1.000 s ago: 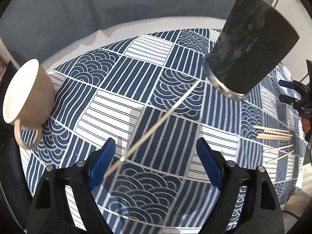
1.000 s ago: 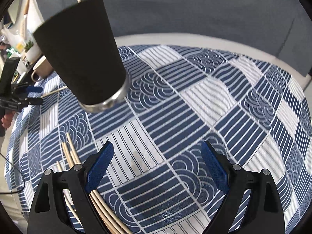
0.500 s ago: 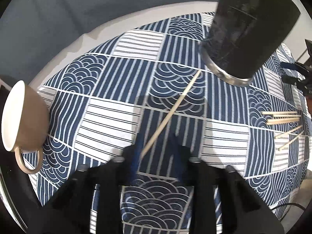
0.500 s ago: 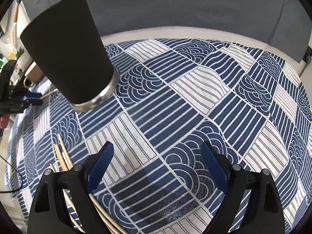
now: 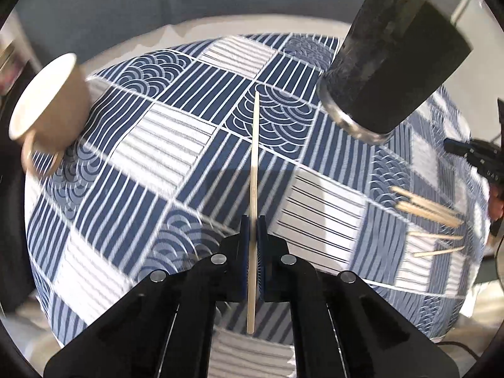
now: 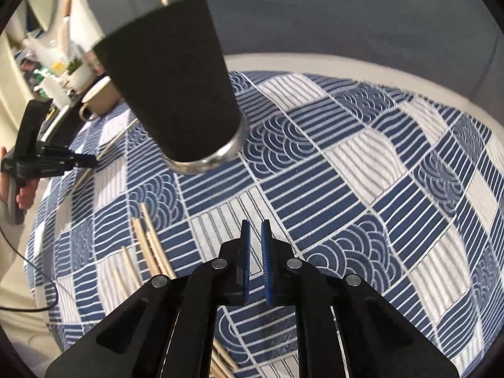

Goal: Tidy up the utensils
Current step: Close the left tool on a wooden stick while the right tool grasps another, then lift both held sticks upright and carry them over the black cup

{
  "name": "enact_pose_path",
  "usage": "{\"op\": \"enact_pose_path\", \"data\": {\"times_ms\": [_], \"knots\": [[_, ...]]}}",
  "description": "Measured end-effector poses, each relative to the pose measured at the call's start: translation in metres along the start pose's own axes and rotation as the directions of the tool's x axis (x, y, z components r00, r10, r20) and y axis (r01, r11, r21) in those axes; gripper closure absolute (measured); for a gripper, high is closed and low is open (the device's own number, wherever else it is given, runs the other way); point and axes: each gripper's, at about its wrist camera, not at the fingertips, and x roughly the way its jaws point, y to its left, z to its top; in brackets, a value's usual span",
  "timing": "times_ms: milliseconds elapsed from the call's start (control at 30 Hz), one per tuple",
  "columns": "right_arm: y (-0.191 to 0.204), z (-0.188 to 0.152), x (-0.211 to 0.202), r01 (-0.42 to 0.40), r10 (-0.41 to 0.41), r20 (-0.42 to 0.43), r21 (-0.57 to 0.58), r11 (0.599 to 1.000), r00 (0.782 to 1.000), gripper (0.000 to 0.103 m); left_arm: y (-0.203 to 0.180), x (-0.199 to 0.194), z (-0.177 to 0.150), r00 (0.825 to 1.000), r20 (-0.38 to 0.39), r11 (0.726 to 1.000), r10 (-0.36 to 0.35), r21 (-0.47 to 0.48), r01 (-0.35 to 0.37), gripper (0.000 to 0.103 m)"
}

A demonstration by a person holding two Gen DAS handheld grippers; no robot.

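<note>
My left gripper [image 5: 253,230] is shut on a single wooden chopstick [image 5: 254,163], which points forward above the blue patterned tablecloth [image 5: 176,145]. The black cup [image 5: 390,60] with chopstick tips sticking out of it stands ahead to the right. Several loose chopsticks [image 5: 425,208] lie on the cloth at the right. My right gripper [image 6: 255,236] is nearly shut with nothing between its blue pads. In the right wrist view the black cup [image 6: 176,94] is ahead to the left, loose chopsticks [image 6: 151,245] lie at lower left, and the left gripper [image 6: 85,160] holds its chopstick [image 6: 110,148].
A beige mug [image 5: 47,107] sits at the left edge of the table, also seen behind the cup [image 6: 100,97]. A cluttered shelf [image 6: 53,72] stands beyond the table at far left. A black cable [image 6: 28,283] hangs by the table's left side.
My left gripper closed on the chopstick and lifted it off the cloth. My right gripper closed from wide open to nearly shut, empty.
</note>
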Motion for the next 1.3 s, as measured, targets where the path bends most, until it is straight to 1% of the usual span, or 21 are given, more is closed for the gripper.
{"op": "enact_pose_path", "data": {"times_ms": [133,200,233,267,300,400,433,500,567,633,700,733,800,833,900,933,1033,1133,1300], "knots": [[0.001,0.008,-0.021,-0.023,0.024,0.034,-0.038,0.999,0.999,0.096,-0.010,-0.035,-0.011,0.996,0.088,0.997,-0.007,-0.080,0.014,0.098],[0.002,0.016,-0.032,-0.035,0.038,0.064,-0.055,0.998,0.997,0.096,-0.017,-0.051,-0.007,0.990,0.140,0.994,0.002,-0.111,0.014,0.098],[0.001,0.021,-0.038,-0.043,0.048,0.079,-0.060,0.997,0.996,0.096,-0.023,-0.066,-0.006,0.982,0.186,0.991,0.000,-0.130,0.025,0.098],[0.001,0.026,-0.043,-0.050,0.056,0.094,-0.063,0.997,0.994,0.096,-0.024,-0.076,-0.004,0.977,0.211,0.990,-0.002,-0.136,0.031,0.098],[0.001,0.030,-0.047,-0.055,0.062,0.108,-0.067,0.996,0.992,0.096,-0.030,-0.090,-0.002,0.968,0.253,0.990,0.004,-0.139,0.032,0.098],[0.005,0.046,-0.065,-0.072,0.085,0.163,-0.083,0.994,0.983,0.096,-0.049,-0.116,0.008,0.944,0.330,0.991,0.020,-0.131,0.024,0.098],[0.005,0.053,-0.071,-0.087,0.102,0.188,-0.083,0.993,0.977,0.096,-0.057,-0.128,0.013,0.932,0.361,0.992,0.025,-0.122,0.021,0.098],[0.009,0.066,-0.082,-0.113,0.131,0.232,-0.090,0.990,0.964,0.096,-0.066,-0.145,0.025,0.912,0.410,0.993,0.011,-0.109,0.037,0.098],[0.012,0.076,-0.089,-0.126,0.148,0.263,-0.097,0.987,0.953,0.096,-0.074,-0.161,0.040,0.885,0.465,0.994,-0.003,-0.097,0.054,0.098],[0.016,0.087,-0.096,-0.147,0.171,0.293,-0.103,0.984,0.941,0.096,-0.080,-0.169,0.055,0.864,0.503,0.994,-0.024,-0.081,0.075,0.098],[0.019,0.096,-0.100,-0.163,0.188,0.315,-0.104,0.981,0.930,0.096,-0.088,-0.171,0.071,0.847,0.530,0.994,-0.044,-0.064,0.092,0.098],[0.021,0.102,-0.101,-0.174,0.198,0.324,-0.104,0.979,0.925,0.096,-0.091,-0.171,0.077,0.841,0.538,0.993,-0.053,-0.057,0.099,0.098],[0.024,0.112,-0.100,-0.180,0.205,0.334,-0.105,0.978,0.920,0.096,-0.098,-0.170,0.090,0.825,0.560,0.993,-0.078,-0.033,0.117,0.098],[0.025,0.118,-0.098,-0.183,0.209,0.337,-0.107,0.977,0.918,0.096,-0.102,-0.168,0.097,0.813,0.576,0.993,-0.081,-0.023,0.115,0.098],[0.026,0.129,-0.095,-0.185,0.211,0.343,-0.109,0.977,0.915,0.096,-0.107,-0.159,0.110,0.798,0.589,0.988,-0.125,0.001,0.154,0.098],[0.026,0.132,-0.093,-0.186,0.211,0.347,-0.107,0.977,0.914,0.096,-0.108,-0.155,0.114,0.793,0.596,0.988,-0.125,0.004,0.153,0.098],[0.024,0.145,-0.084,-0.200,0.220,0.362,-0.093,0.975,0.906,0.096,-0.111,-0.135,0.130,0.786,0.598,0.984,-0.153,0.023,0.174,0.098],[0.022,0.149,-0.072,-0.205,0.222,0.371,-0.086,0.975,0.902,0.096,-0.111,-0.112,0.138,0.778,0.599,0.979,-0.191,0.055,0.198,0.098],[0.013,0.146,-0.045,-0.228,0.230,0.363,-0.048,0.972,0.903,0.095,-0.108,-0.069,0.142,0.780,0.588,0.972,-0.216,0.050,0.232,0.098]]}}
